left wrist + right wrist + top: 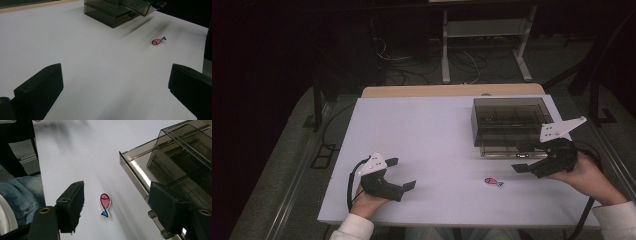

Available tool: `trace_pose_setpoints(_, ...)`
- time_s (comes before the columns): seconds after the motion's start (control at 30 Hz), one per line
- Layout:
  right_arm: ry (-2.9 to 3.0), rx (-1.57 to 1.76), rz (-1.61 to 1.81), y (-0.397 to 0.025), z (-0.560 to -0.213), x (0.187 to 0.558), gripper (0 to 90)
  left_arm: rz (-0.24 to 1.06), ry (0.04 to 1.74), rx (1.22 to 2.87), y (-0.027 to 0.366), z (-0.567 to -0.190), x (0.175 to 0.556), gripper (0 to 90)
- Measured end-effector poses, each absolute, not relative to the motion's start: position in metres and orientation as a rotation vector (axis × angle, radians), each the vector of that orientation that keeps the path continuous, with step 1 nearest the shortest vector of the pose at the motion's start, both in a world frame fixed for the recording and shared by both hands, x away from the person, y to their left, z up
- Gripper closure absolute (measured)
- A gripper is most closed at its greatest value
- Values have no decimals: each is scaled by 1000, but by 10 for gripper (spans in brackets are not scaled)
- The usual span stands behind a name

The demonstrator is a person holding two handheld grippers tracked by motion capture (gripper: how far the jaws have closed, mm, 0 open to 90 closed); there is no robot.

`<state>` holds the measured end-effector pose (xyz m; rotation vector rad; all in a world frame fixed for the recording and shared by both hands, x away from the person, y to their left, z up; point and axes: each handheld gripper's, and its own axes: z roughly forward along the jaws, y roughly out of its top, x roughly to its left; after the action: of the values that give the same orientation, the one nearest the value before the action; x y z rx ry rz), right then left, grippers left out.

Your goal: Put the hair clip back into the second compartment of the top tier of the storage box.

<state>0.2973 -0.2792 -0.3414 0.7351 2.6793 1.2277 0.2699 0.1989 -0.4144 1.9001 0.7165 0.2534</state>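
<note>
White table [422, 150], smoky clear box [507, 120] with drawer out, fish sticker [493, 181] nearby, both grippers' jaws open, empty.

My left claw [401, 173] and right claw [526, 158] are matte black, each with two blocky jaws and a pale grey three-cornered plate dotted with small holes on top. Black cables trail off them. I wear white sleeves [357, 229] and blue jeans [18, 192].

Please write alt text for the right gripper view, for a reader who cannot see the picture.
A small pink fish sticker with a blue tail lies flat on the white table, framed between the open black jaws of the right gripper. A smoky transparent plastic drawer box stands at the right, its drawer pulled out.
</note>
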Motion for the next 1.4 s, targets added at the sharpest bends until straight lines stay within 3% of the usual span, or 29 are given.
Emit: trace_pose_setpoints(1.4,2678,832,1280,-253,-379,277,243,257,708,1897,200,-413,269,0)
